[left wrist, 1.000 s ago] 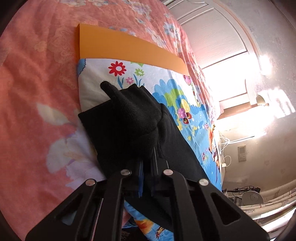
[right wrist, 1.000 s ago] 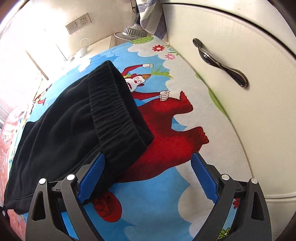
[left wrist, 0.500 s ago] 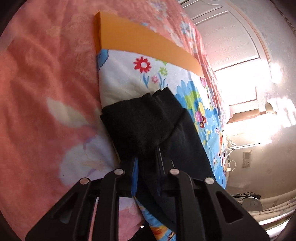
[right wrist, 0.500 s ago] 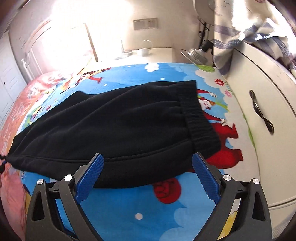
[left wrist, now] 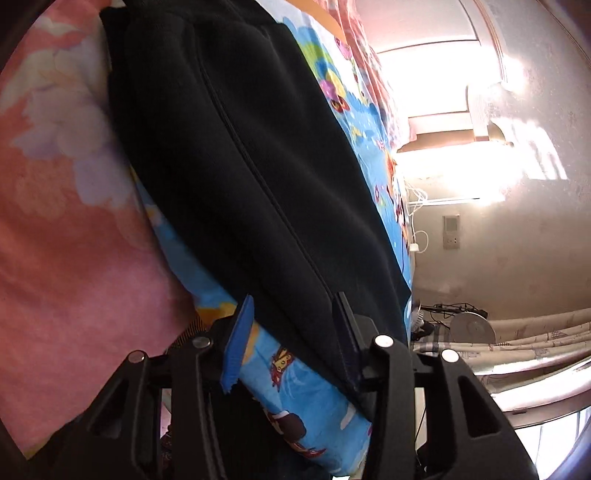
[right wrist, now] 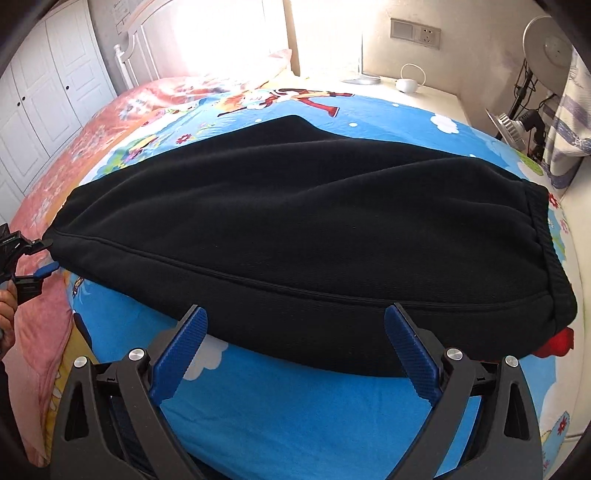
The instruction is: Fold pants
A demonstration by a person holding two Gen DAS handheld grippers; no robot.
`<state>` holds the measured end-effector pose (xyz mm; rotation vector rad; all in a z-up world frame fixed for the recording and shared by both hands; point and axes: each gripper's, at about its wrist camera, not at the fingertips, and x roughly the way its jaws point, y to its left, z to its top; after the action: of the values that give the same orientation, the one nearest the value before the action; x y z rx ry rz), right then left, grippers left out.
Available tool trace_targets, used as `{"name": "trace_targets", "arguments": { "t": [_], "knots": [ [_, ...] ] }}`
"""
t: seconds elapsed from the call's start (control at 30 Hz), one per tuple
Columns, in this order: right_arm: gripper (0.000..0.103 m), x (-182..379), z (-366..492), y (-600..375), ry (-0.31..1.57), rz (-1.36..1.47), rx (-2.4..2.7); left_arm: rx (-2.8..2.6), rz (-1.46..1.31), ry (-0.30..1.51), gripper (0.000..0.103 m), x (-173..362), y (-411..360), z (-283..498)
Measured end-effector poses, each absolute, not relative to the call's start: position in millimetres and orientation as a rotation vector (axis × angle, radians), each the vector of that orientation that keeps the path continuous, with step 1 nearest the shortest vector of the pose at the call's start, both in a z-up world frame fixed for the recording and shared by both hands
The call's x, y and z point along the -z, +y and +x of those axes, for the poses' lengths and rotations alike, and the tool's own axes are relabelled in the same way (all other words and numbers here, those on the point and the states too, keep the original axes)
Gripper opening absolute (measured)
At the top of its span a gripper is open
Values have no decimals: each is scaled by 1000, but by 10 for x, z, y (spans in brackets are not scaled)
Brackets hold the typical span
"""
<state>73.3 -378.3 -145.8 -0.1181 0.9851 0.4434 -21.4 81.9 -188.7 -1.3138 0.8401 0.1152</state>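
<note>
**Black fleece pants lie flat across the cartoon blanket**

Black and thick, the pants [right wrist: 295,236] stretch out just ahead of the right gripper [right wrist: 295,343], whose blue-padded fingers [right wrist: 181,350] are spread wide with nothing between them. The near folded edge of the garment, marked by a long seam, runs across in front of both fingertips. To the gripper's right sits the ribbed waistband [right wrist: 543,251], reaching toward the white cabinet edge [right wrist: 576,221]. To its far left the leg end tapers toward the left gripper [right wrist: 22,254], seen small at the frame edge with a hand [right wrist: 7,306] behind it.

From the left wrist view, the pants [left wrist: 240,155] fill the space straight ahead of the left gripper [left wrist: 291,328] and run away from it. Its jaws stand apart; the blue pad [left wrist: 238,343] on one side rests over the blue cartoon blanket [left wrist: 295,387], while the other finger [left wrist: 345,332] lies against the dark cloth's edge. Fabric passes between the fingers, yet they are not pressed together on it.

Beneath the blanket, to the left of this gripper, spreads a pink floral bedspread [left wrist: 62,229]. Farther beyond the right gripper, a bedside table [right wrist: 417,92] carries a small white object [right wrist: 406,83], below a wall socket [right wrist: 415,33].
</note>
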Motion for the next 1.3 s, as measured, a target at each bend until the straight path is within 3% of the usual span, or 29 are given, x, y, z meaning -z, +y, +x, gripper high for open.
{"name": "trace_targets", "arguments": {
  "t": [0.13,0.23,0.43,0.5,0.57,0.6,0.67,0.73,0.83,0.9,0.93,0.97,1.03,1.13,1.2,1.3],
  "knots": [
    [93,1623,899,-3896,1001,-93,-349,-96,-1345,861,35,2005,733,-20],
    [93,1678,930,-3878,990,-138,-334,-127,-1339,862,5,2052,747,17],
    [93,1692,948,-3838,987,-186,-286,-186,-1259,875,5,1961,648,-175],
    [93,1680,915,-3796,978,-240,-255,-187,-1297,879,12,2082,666,-156],
    [93,1577,874,-3853,911,-269,-181,-152,-1270,860,35,2001,614,-155],
    [94,1535,881,-3905,881,-267,-151,-144,-1241,855,37,1939,581,-137],
    [94,1563,975,-4008,884,-280,-92,-147,-1210,884,31,1924,534,-71],
    [94,1647,1073,-4142,926,-272,-60,-197,-1230,934,7,2059,562,-55],
    [94,1623,1134,-4388,920,-222,-25,-276,-1140,966,1,1915,609,-181],
    [95,1653,1204,-4545,922,-209,14,-314,-1122,912,1,1772,769,-320],
    [97,1673,1238,-4619,933,-176,4,-355,-1123,861,8,1696,916,-382],
    [97,1682,1256,-4692,945,-146,-9,-416,-1099,809,28,1596,1087,-435],
    [97,1638,1275,-4784,933,-146,22,-516,-1041,714,41,1467,1387,-447],
    [97,1535,1265,-5016,887,-172,133,-538,-1040,741,41,1565,1792,-257],
    [97,1470,1261,-5315,874,-138,231,-723,-923,895,43,1676,1996,-224],
    [98,1367,1213,-5828,843,-40,369,-804,-687,826,44,1374,1763,-112]
  ]
}}
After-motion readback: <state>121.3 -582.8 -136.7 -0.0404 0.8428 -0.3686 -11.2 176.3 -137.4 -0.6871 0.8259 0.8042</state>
